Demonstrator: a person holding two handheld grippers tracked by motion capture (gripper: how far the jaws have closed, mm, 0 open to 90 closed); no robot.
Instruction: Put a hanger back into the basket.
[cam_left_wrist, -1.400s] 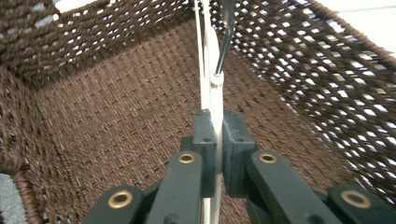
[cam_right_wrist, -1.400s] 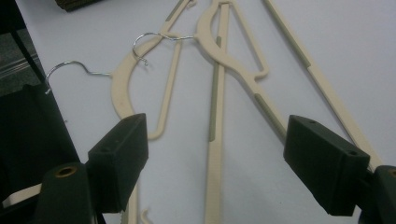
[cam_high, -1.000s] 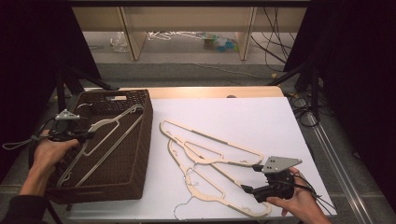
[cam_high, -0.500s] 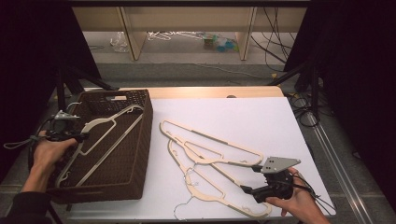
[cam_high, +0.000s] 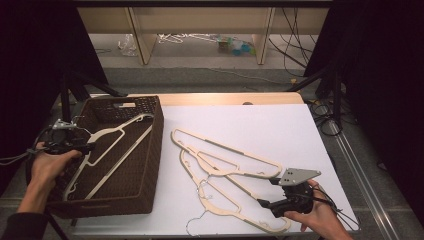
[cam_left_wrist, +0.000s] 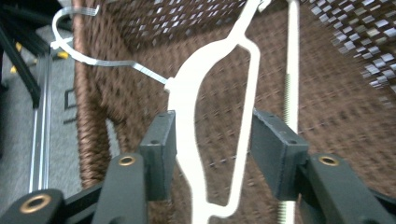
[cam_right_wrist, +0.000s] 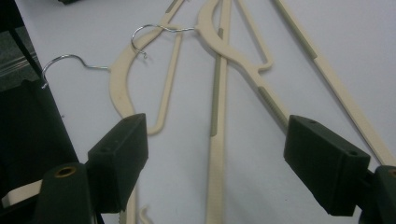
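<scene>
1. The left gripper (cam_high: 75, 146) is hovering at the left rim of the brown basket (cam_high: 150, 150); its jaws have just been opening and are standing released around the white hanger (cam_high: 107, 150).
2. That hanger is lying inside the basket.
3. The right gripper (cam_high: 267, 192) is waiting with jaws wide apart, grasping nothing, over the cream hangers (cam_high: 225, 165) spread on the desk (cam_high: 280, 125).

No legible text, label, brand, number or sign appears in any view. The hangers, the basket, the table and both grippers carry no readable marking.
</scene>
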